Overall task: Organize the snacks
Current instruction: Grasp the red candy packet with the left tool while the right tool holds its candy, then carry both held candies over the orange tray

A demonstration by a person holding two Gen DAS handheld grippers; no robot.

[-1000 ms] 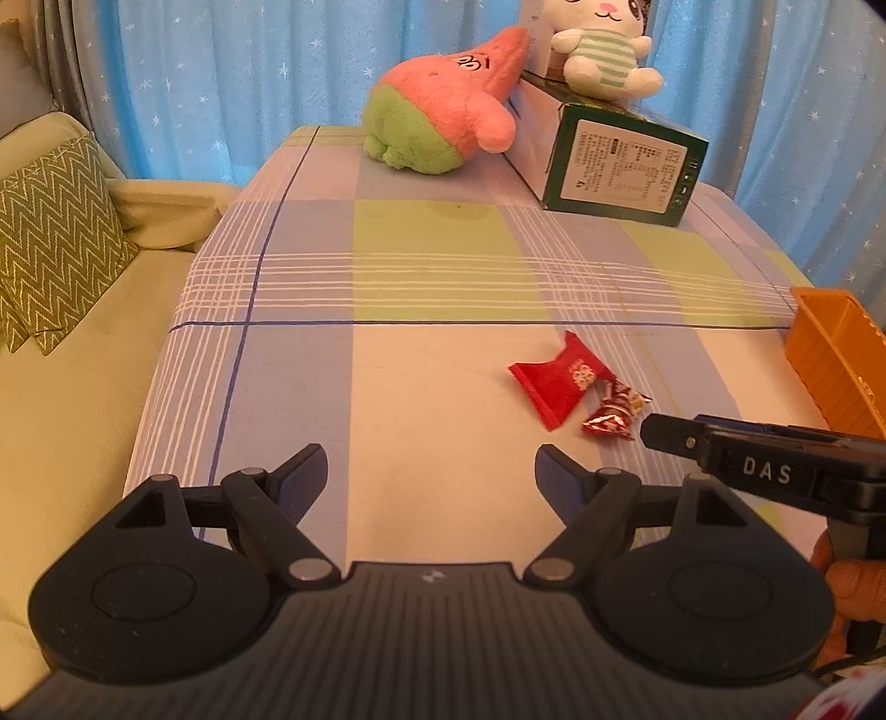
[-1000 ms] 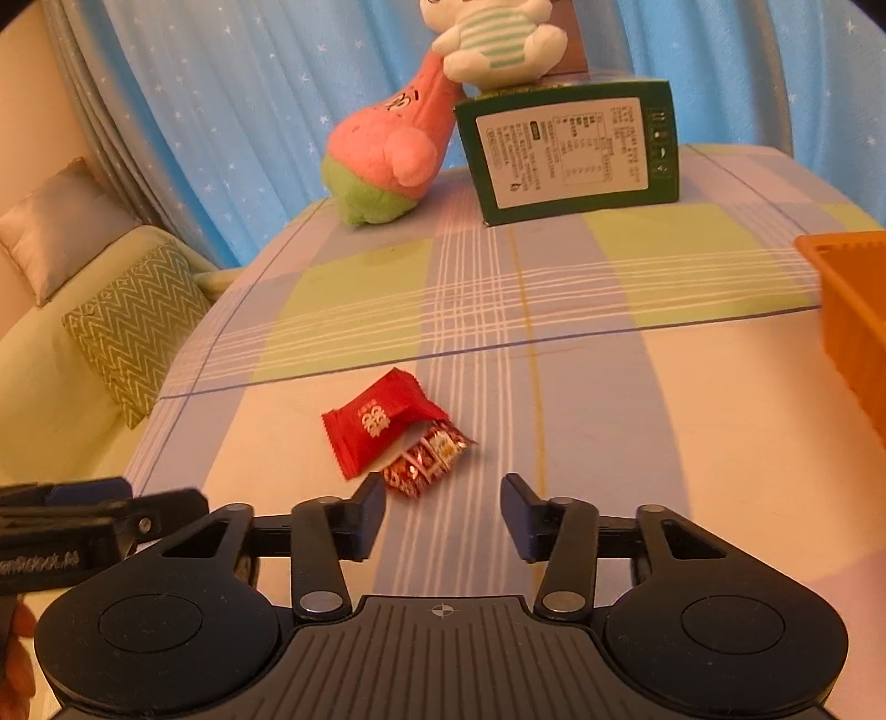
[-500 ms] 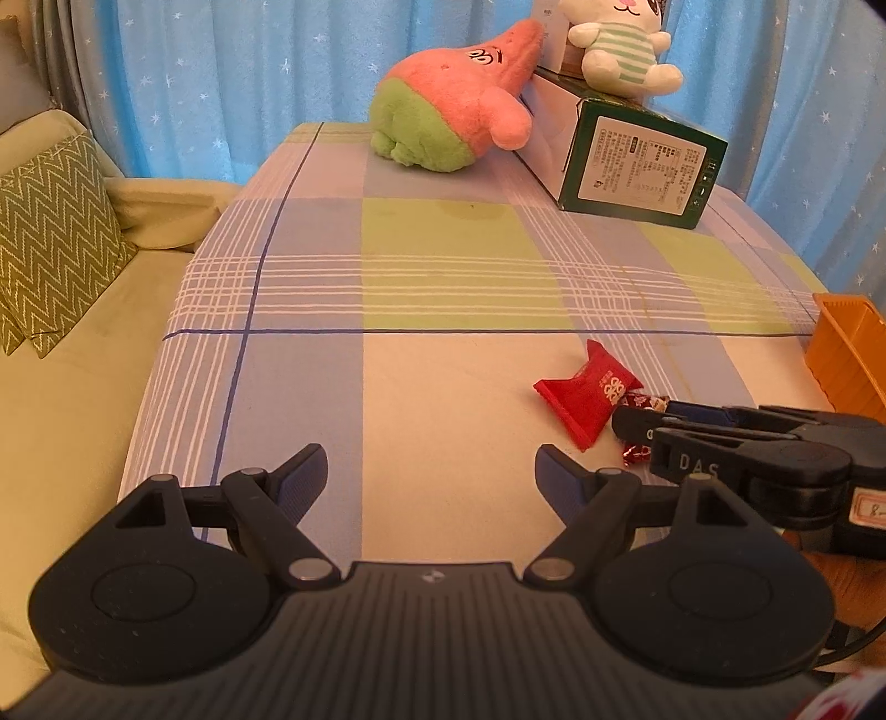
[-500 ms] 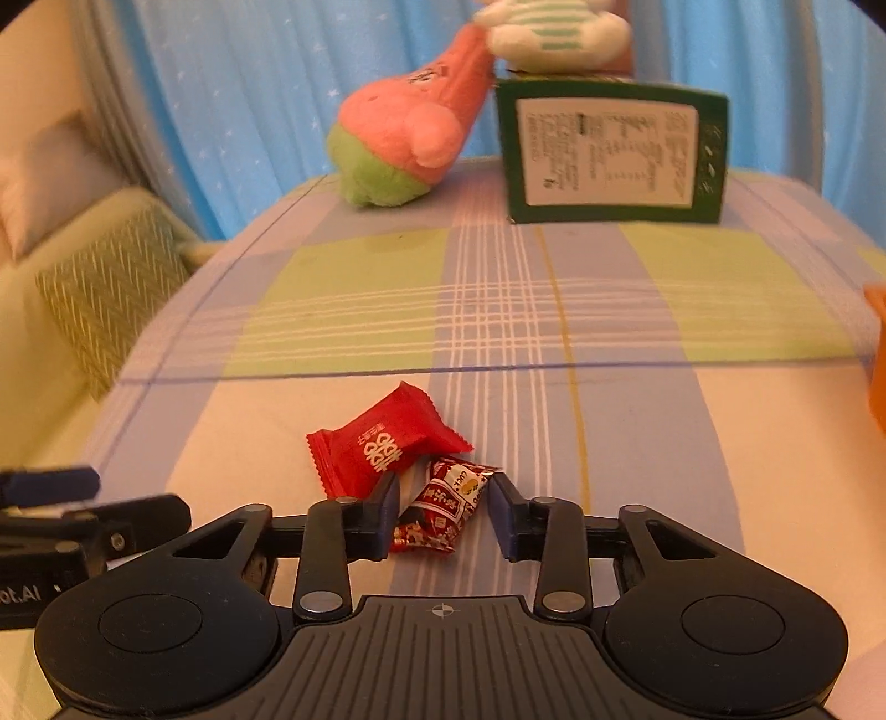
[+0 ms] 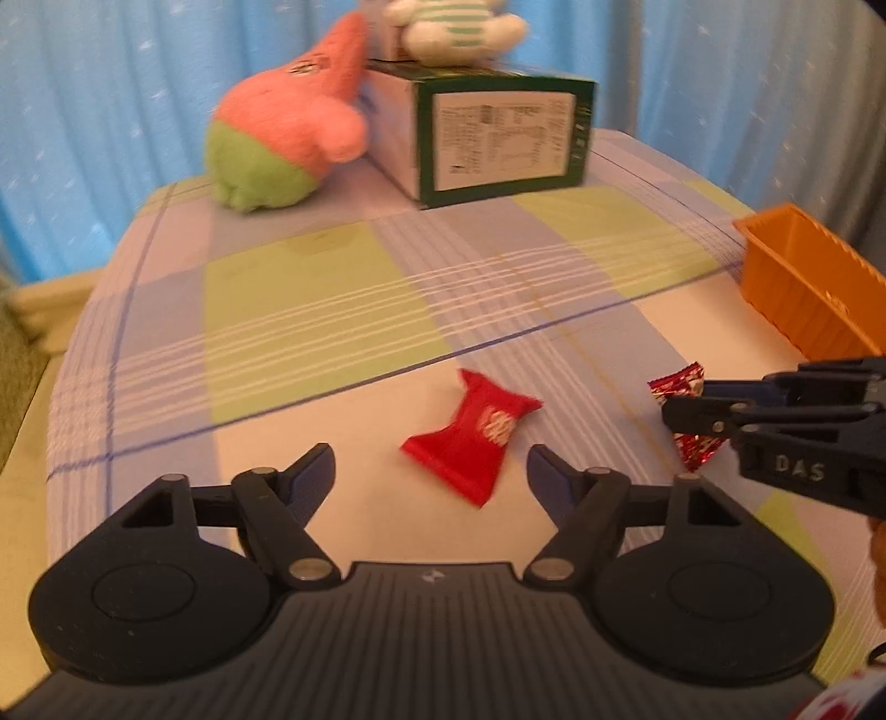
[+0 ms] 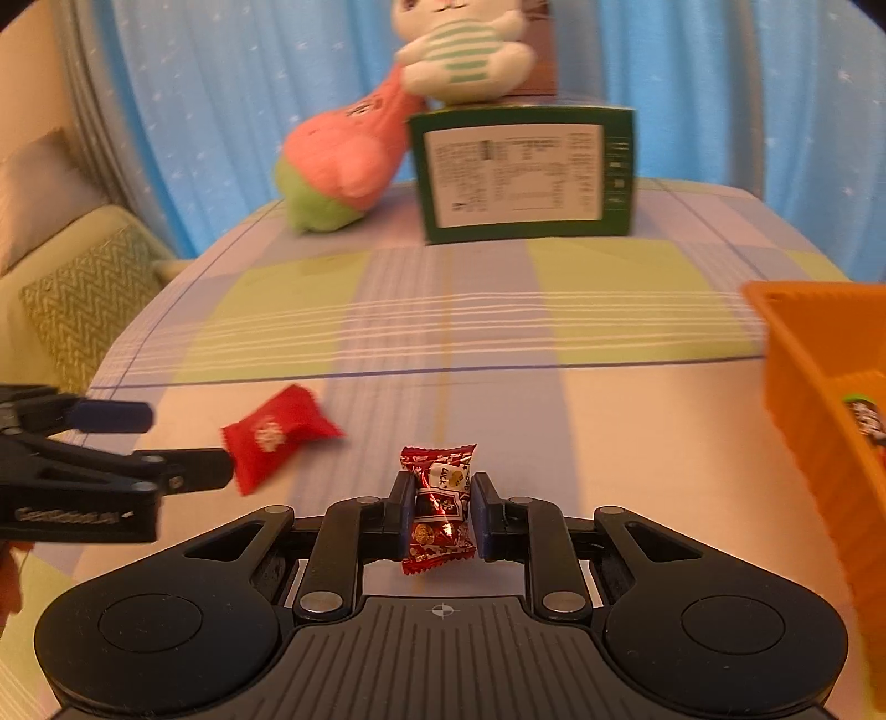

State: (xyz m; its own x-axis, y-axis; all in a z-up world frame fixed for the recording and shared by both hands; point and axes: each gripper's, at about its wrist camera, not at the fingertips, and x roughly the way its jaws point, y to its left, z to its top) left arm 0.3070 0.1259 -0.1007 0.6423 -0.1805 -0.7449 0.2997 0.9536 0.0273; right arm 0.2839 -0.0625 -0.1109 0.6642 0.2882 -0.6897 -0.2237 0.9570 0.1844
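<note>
A plain red snack packet (image 5: 470, 437) lies on the checked tablecloth, between the fingers of my left gripper (image 5: 431, 451). Those jaws are closing but do not touch the packet. The right wrist view shows that packet (image 6: 277, 435) just past the left gripper (image 6: 183, 446). My right gripper (image 6: 441, 484) is shut on a shiny red patterned candy (image 6: 440, 526), which stands upright between the pads. From the left wrist view the candy (image 5: 678, 385) sticks out above and below the right gripper (image 5: 681, 407), to the right of the packet.
An orange bin (image 6: 797, 354) stands at the right edge with a dark packet (image 6: 864, 421) inside. At the back are a green box (image 5: 498, 141), a pink and green plush (image 5: 288, 144) and a white plush (image 5: 454, 27). A sofa cushion (image 6: 83, 299) is on the left.
My right gripper closed on the shiny candy and carried it right, away from the red packet. My left gripper swung over to the red packet, and its jaws narrowed.
</note>
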